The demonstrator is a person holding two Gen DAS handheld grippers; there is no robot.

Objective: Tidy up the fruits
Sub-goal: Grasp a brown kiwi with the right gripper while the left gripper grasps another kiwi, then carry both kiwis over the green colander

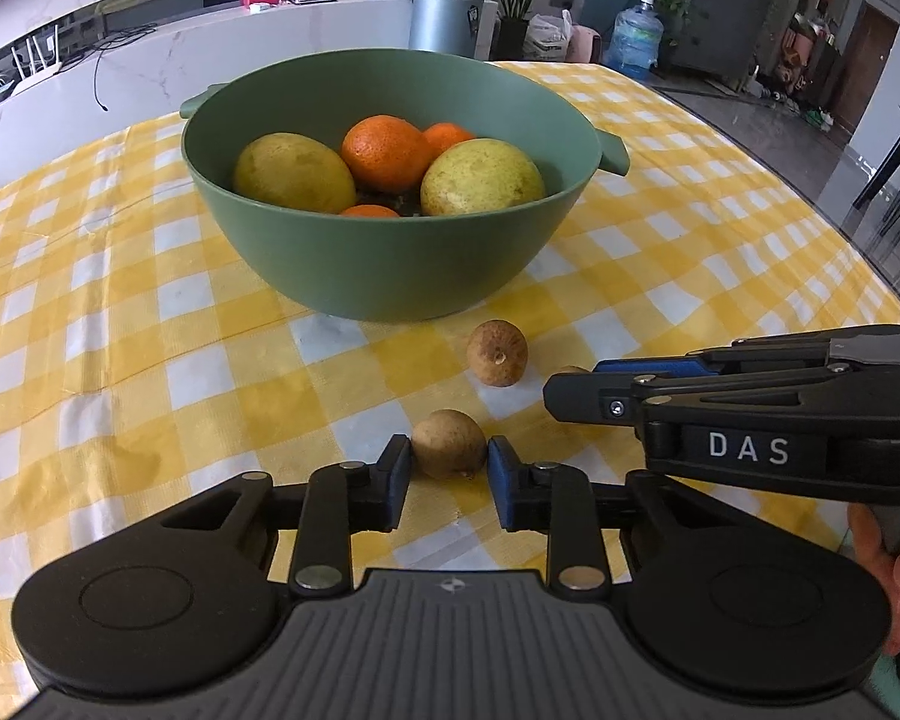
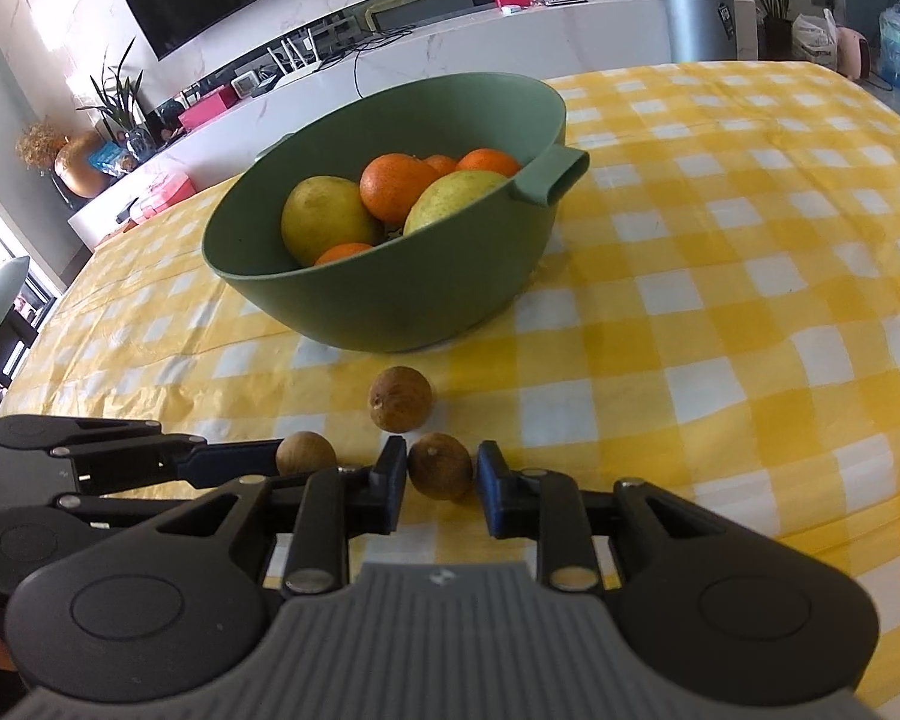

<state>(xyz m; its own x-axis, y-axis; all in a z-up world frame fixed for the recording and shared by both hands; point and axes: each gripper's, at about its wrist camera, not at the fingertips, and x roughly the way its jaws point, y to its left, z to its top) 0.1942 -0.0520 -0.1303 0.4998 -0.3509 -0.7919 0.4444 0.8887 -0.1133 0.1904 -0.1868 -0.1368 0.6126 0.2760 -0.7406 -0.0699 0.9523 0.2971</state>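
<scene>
three small brown fruits lie loose on the checked cloth (image 1: 150,324) just near of the green bowl (image 1: 390,264), which already holds two yellow fruits and several oranges, so the brown ones look like what is left to gather. the left gripper (image 1: 450,465) is low at the cloth with its jaws on either side of the left fruit (image 1: 449,443); the pads seem to touch its sides or nearly so, but whether they are pressing i cannot tell. the right gripper (image 2: 441,471) brackets the right fruit (image 2: 440,465) the same way, with a thin gap showing at each pad, so it reads as released, not yet clamped. both tools come in side by side, probably so each hand takes one fruit at once. the far fruit (image 1: 497,354) sits untouched between them and the bowl. it is round and could roll if nudged.
</scene>
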